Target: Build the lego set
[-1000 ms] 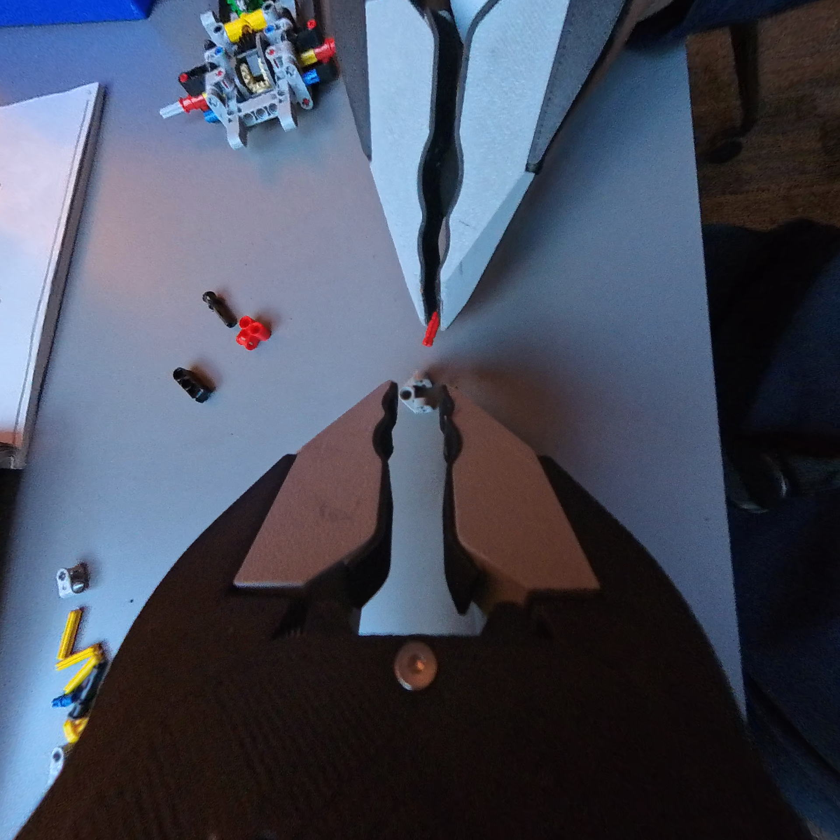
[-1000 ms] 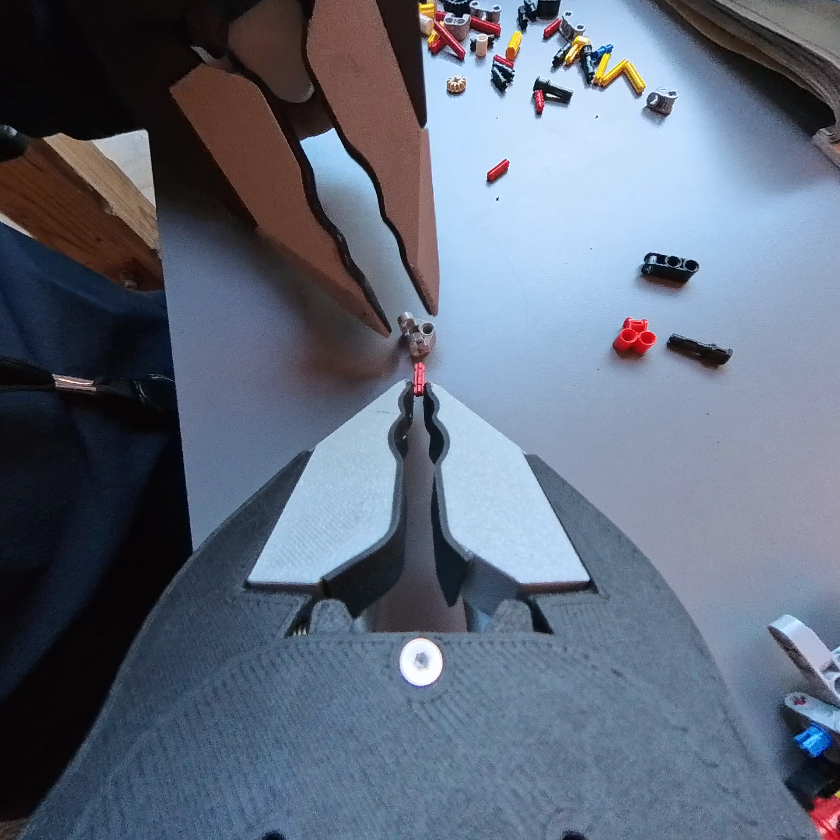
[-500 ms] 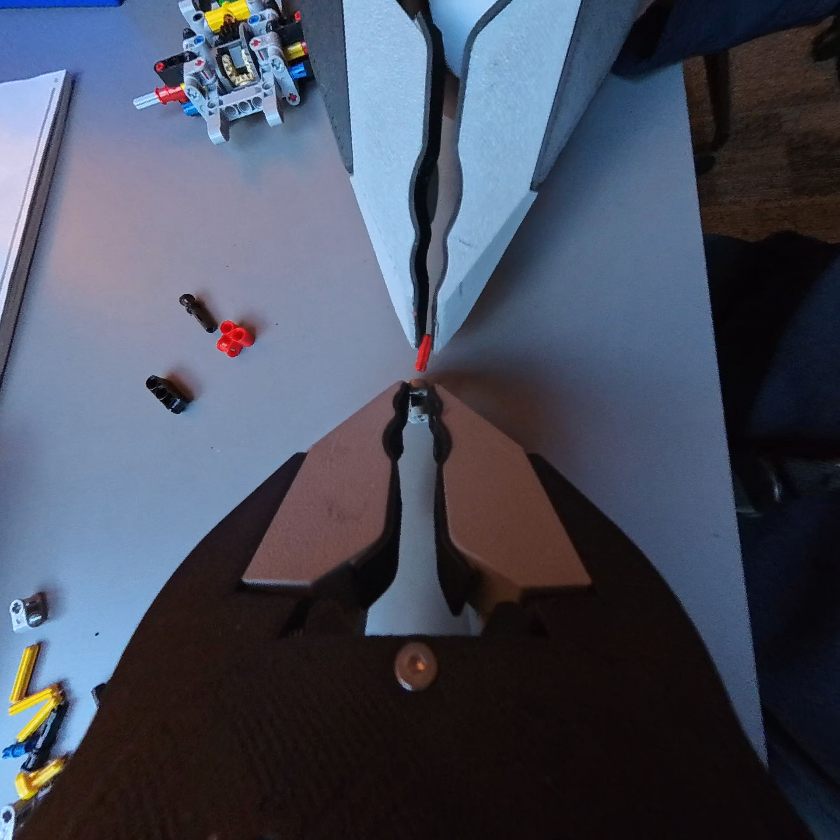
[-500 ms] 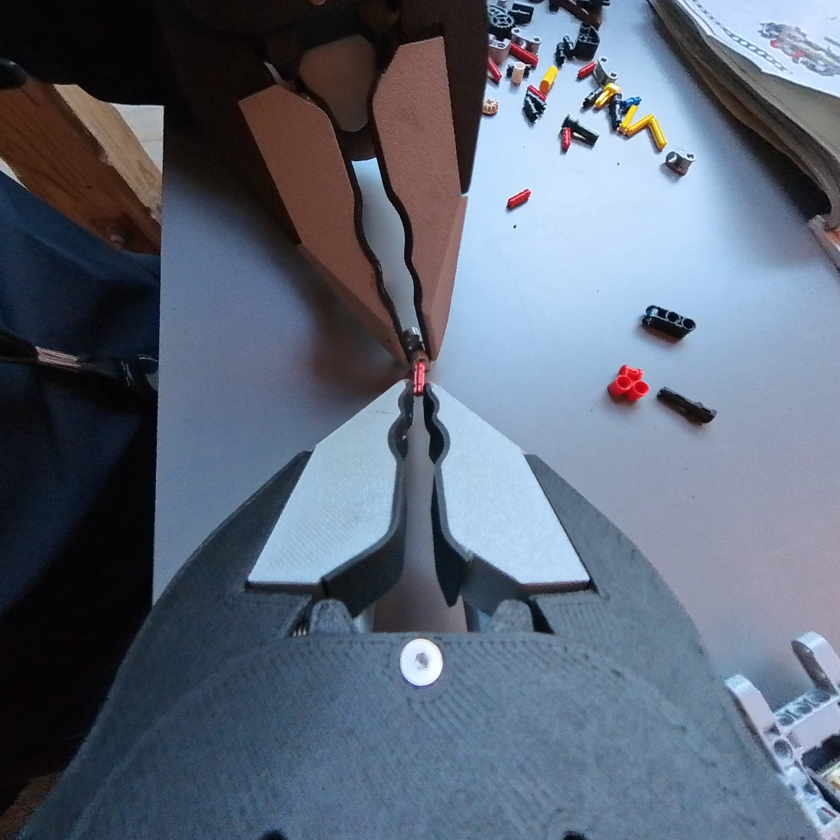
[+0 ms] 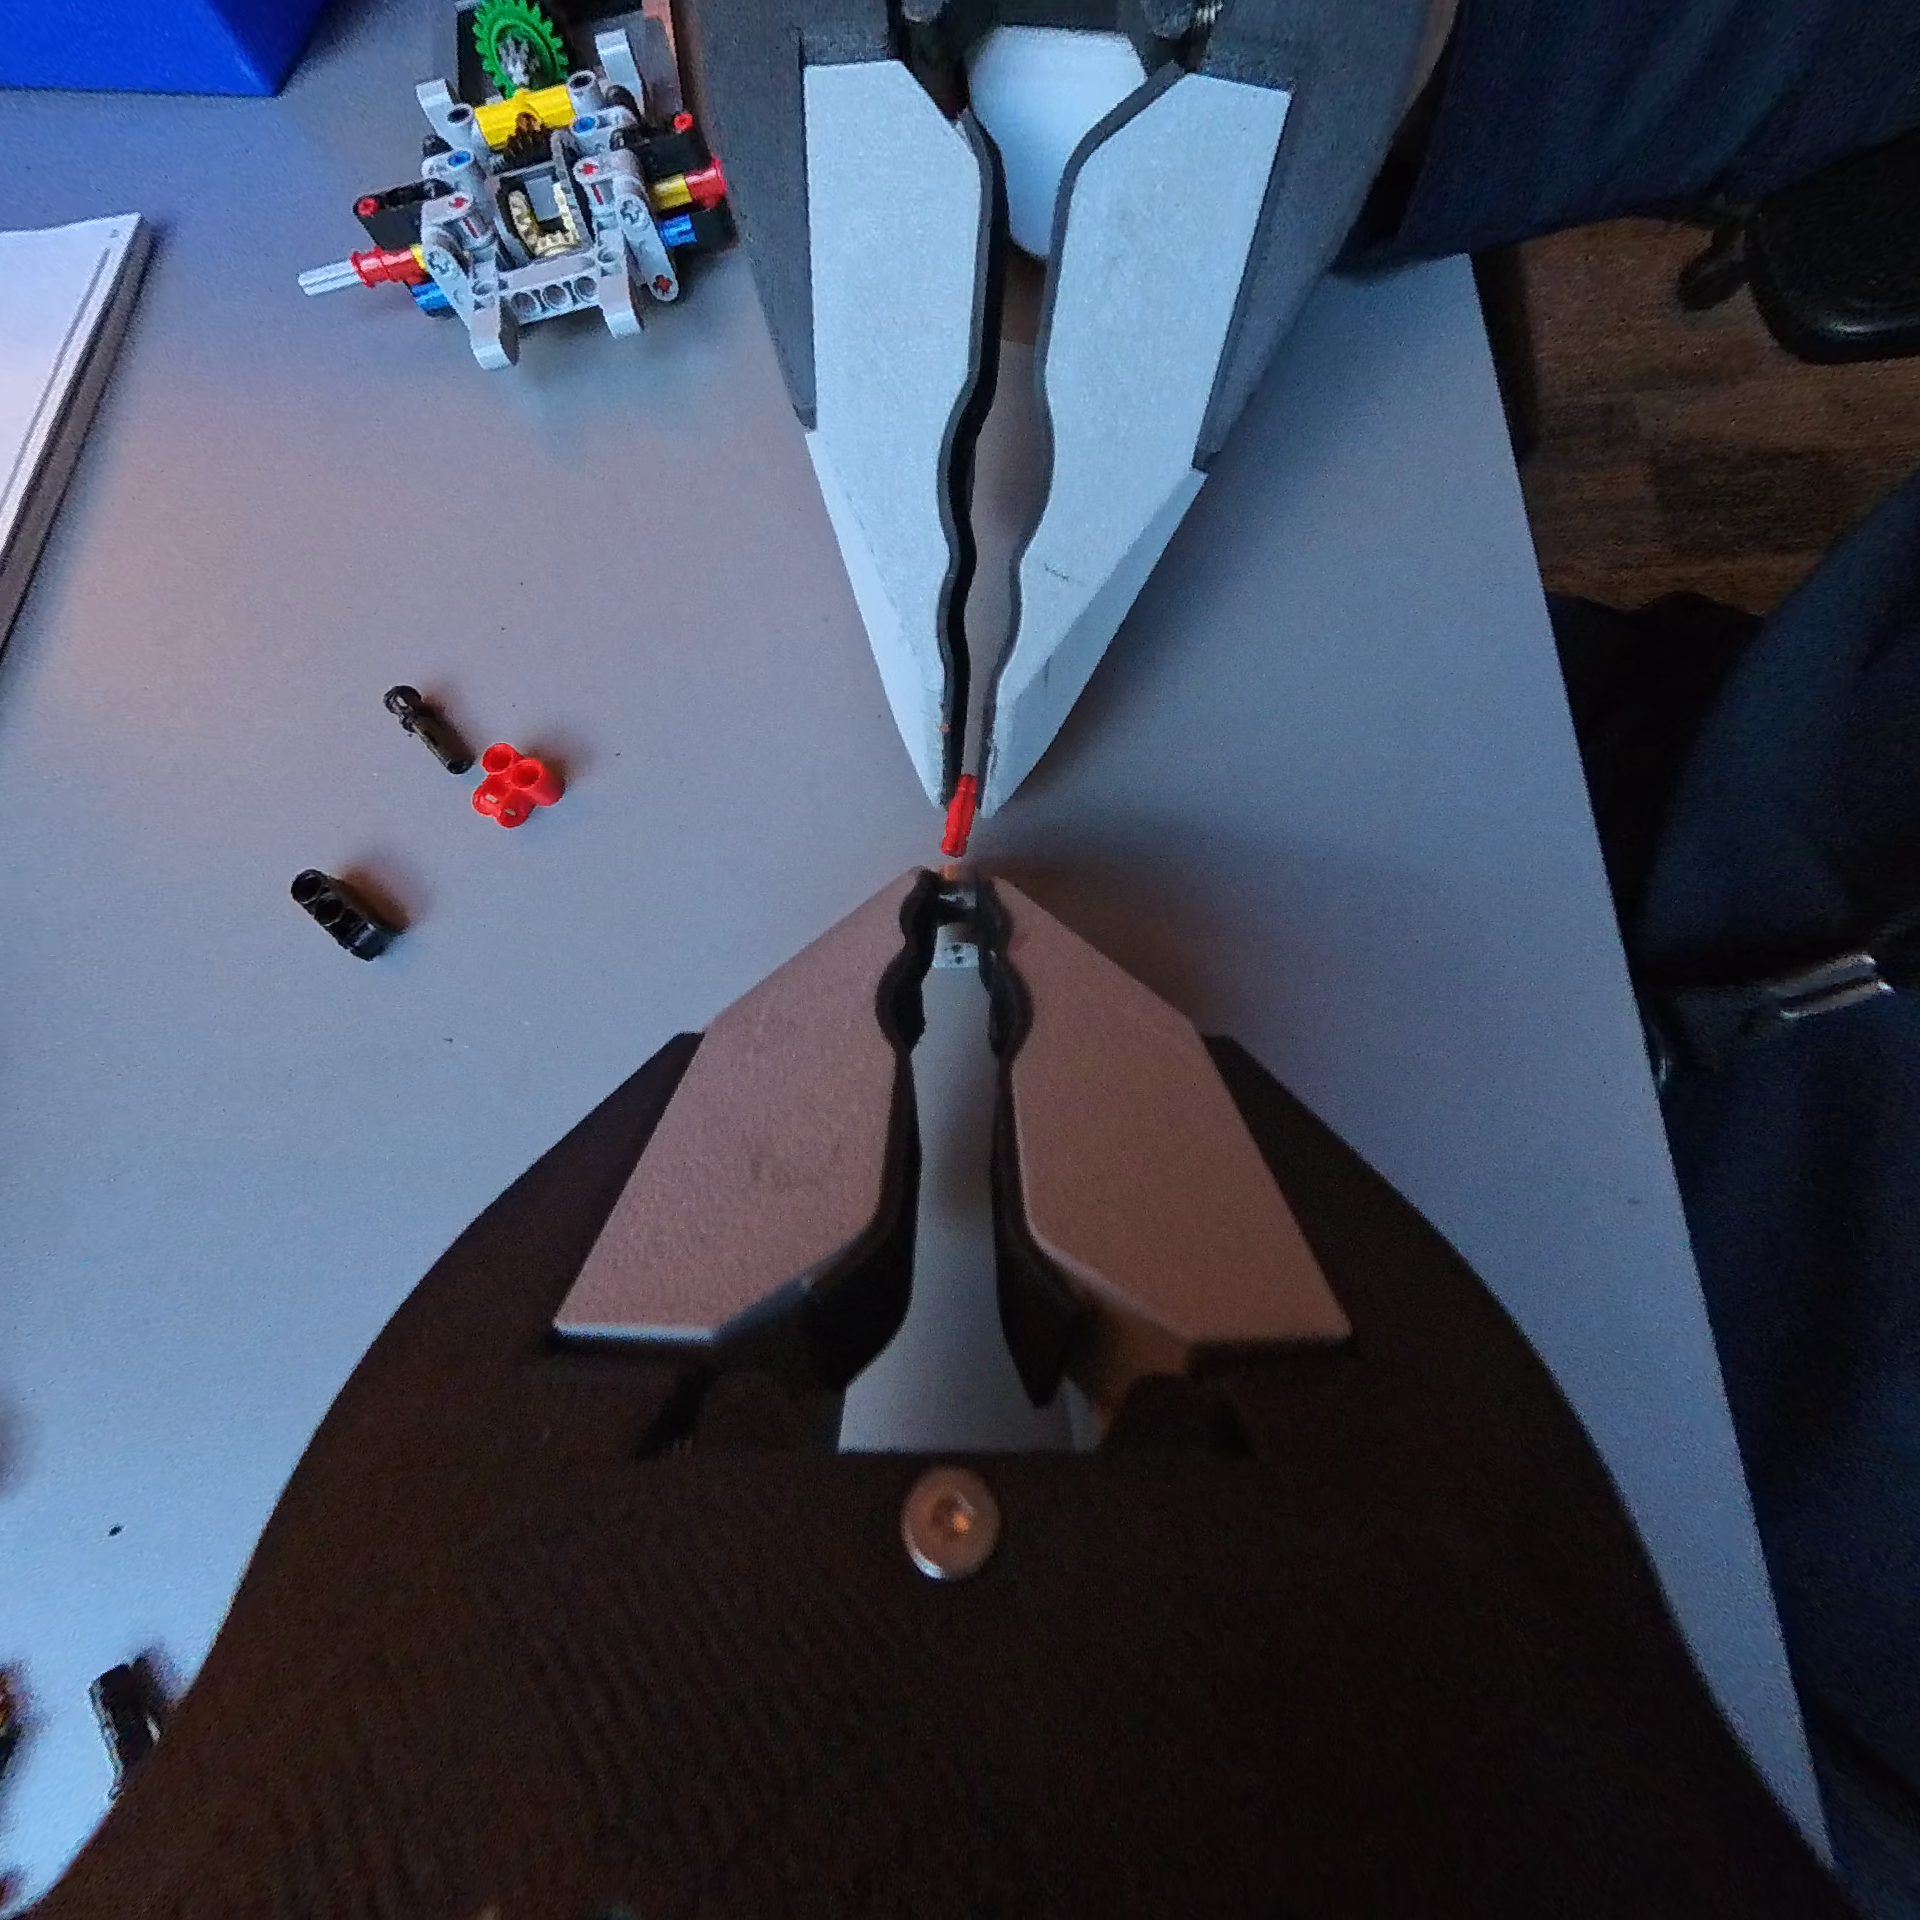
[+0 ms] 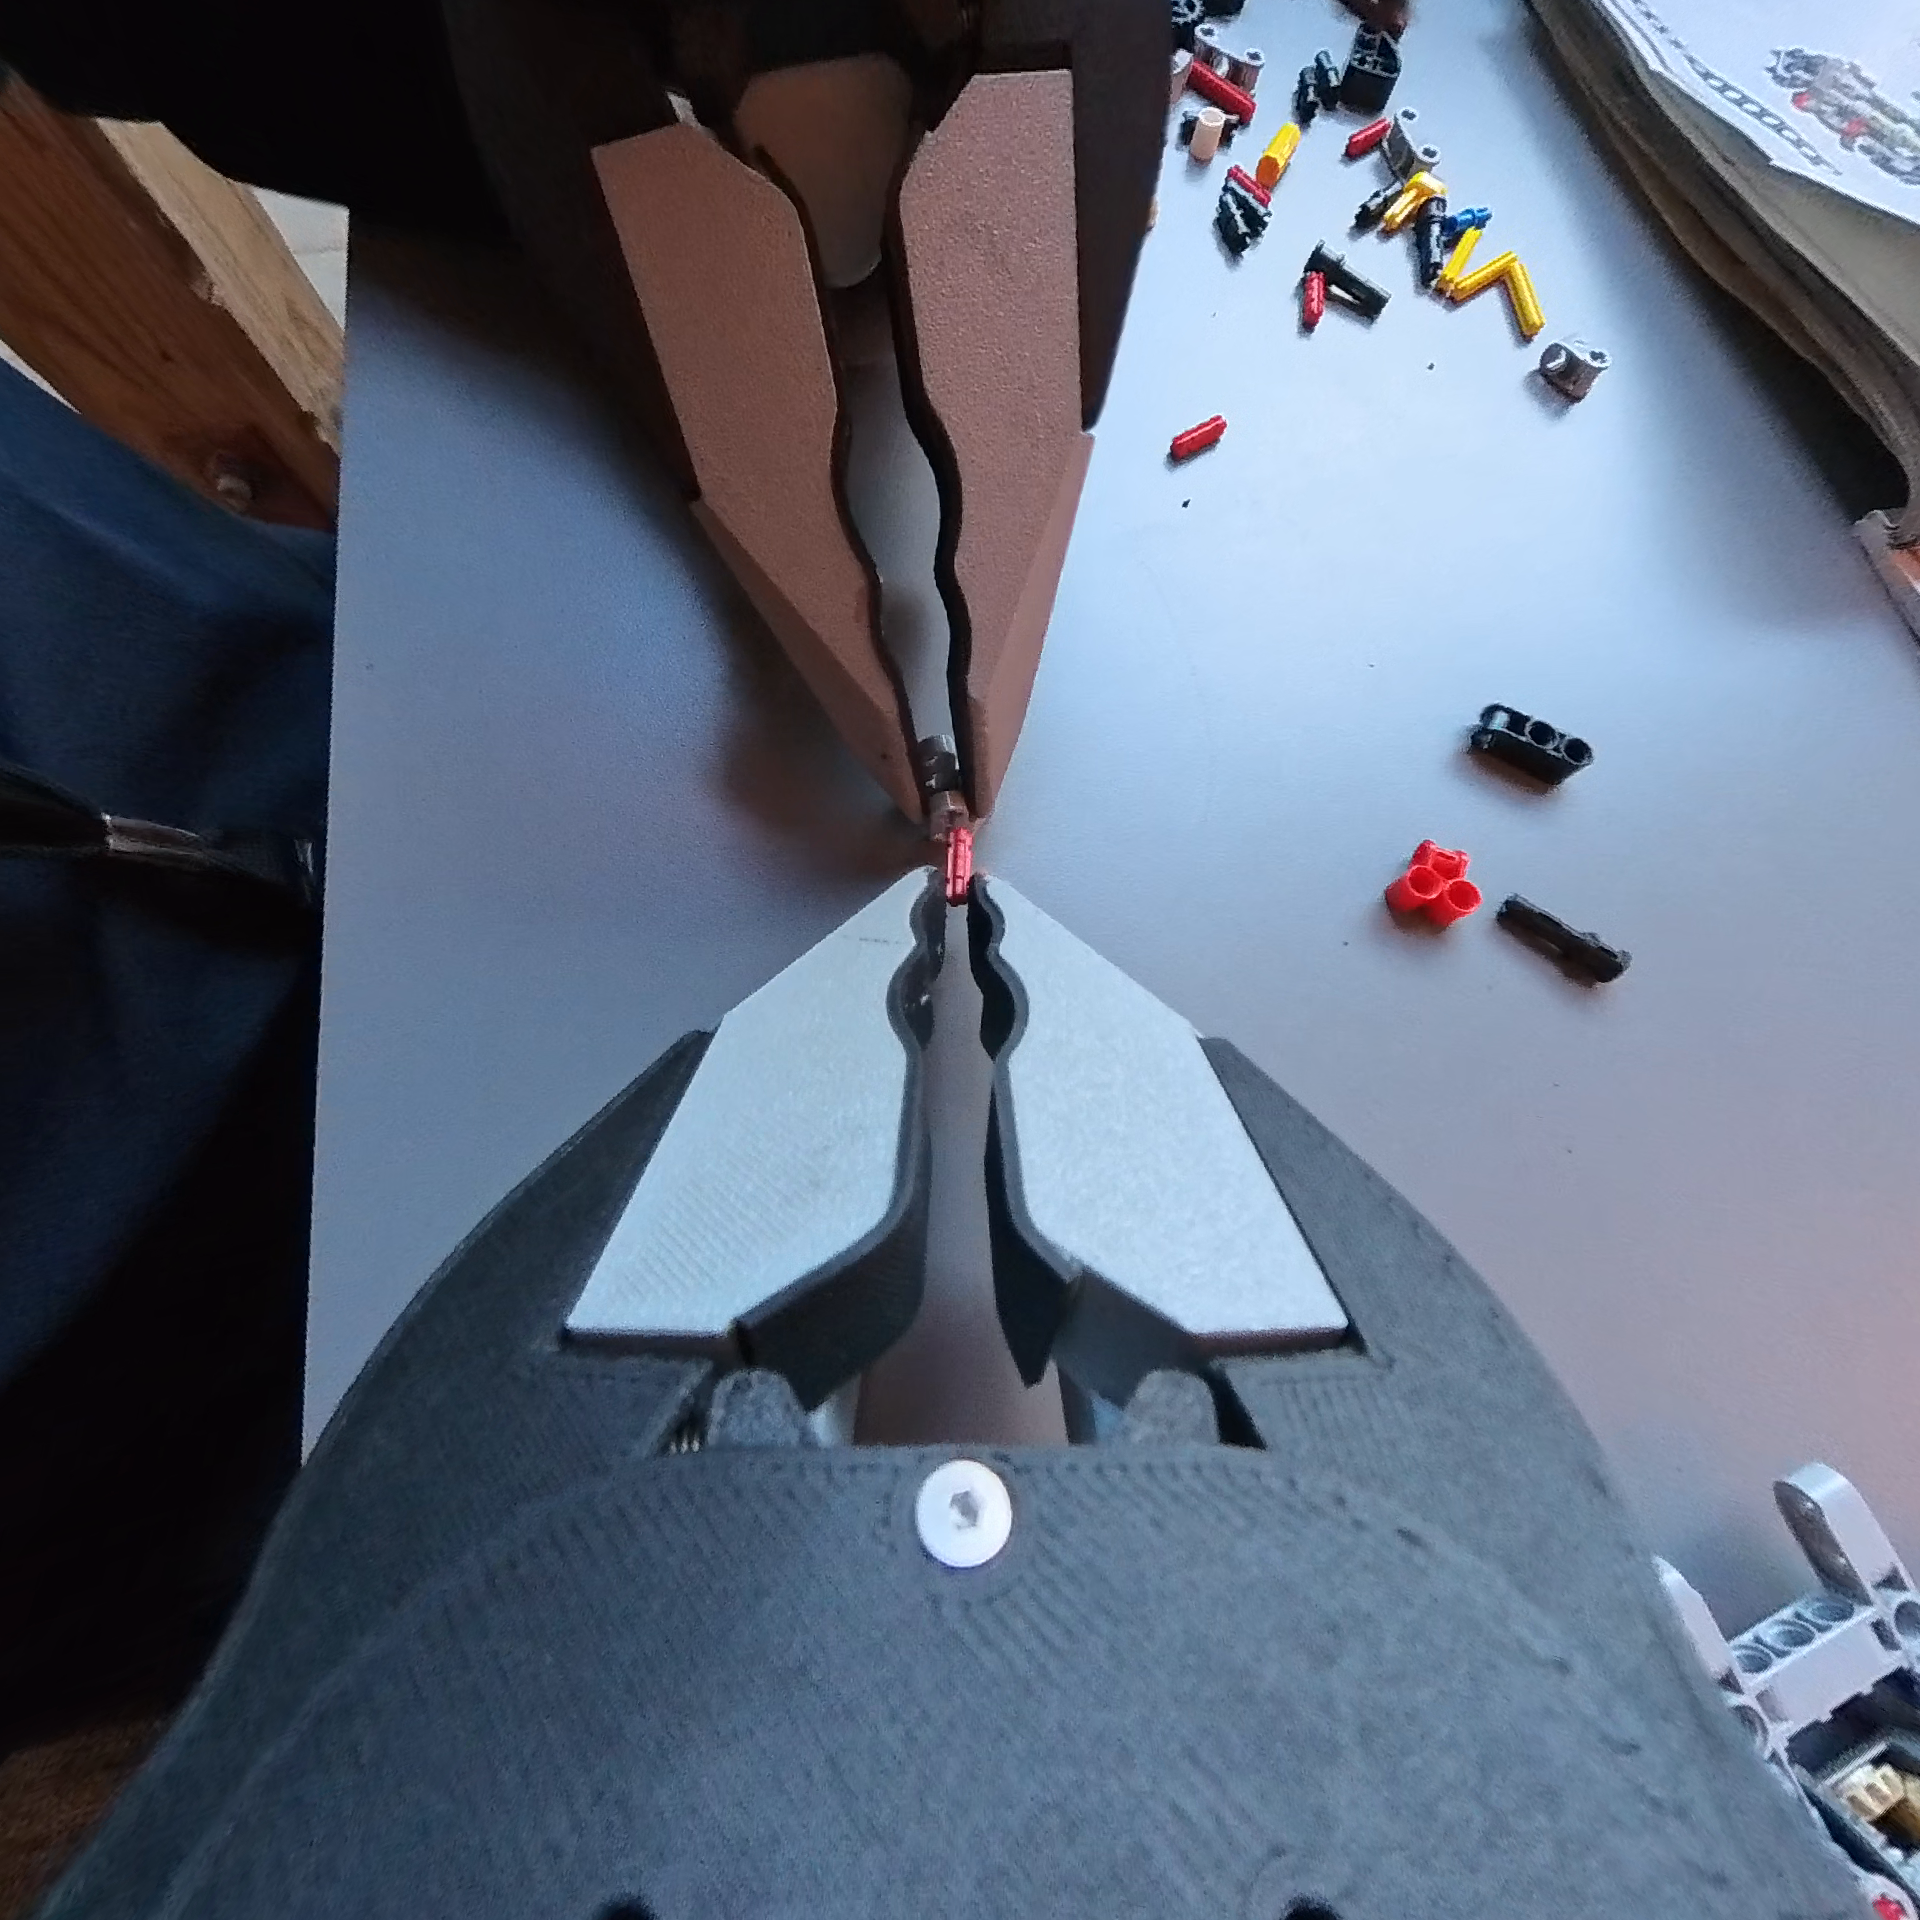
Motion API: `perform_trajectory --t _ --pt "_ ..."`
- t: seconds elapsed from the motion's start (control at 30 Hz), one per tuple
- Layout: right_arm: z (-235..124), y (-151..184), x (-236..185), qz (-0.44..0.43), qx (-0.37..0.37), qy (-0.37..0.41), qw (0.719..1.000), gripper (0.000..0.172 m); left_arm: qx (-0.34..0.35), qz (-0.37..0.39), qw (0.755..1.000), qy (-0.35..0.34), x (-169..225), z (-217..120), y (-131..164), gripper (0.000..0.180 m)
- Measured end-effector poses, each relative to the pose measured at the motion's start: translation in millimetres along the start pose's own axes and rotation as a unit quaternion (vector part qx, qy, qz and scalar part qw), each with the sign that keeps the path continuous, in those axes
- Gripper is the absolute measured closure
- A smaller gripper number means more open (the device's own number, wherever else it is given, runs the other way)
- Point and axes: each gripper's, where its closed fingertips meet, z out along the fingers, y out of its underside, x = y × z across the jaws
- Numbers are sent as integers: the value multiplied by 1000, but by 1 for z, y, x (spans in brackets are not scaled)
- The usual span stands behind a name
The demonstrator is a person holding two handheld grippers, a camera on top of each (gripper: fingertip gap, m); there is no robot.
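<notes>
Directly between the two grippers, tip faces tip. The right gripper (image 6: 958, 902) has its fingers closed narrow on a small red pin (image 6: 957, 860), whose long axis runs straight ahead toward the left gripper (image 5: 958, 902). The left gripper's fingers are pinched on a small grey connector (image 6: 940, 774), close to the pin's free end; contact between them cannot be confirmed. Both pieces are held just above the grey surface (image 5: 644, 582). To one side lie a red connector (image 5: 516, 784), a black pin (image 5: 428, 729) and a black beam (image 5: 343, 912). Further off are a part-built model (image 5: 530, 223), loose parts (image 6: 1382, 218) and a booklet (image 6: 1766, 125).
</notes>
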Motion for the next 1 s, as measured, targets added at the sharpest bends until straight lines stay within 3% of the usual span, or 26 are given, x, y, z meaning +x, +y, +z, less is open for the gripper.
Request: perform_trajectory --t 0.77,1.0 --pt "4 -3 -3 -54 3 14 998 171 1 1 1000 15 2 -2 1 175" --pt "10 2 -4 -71 -27 22 997 172 0 -13 1000 22 2 -2 2 176"
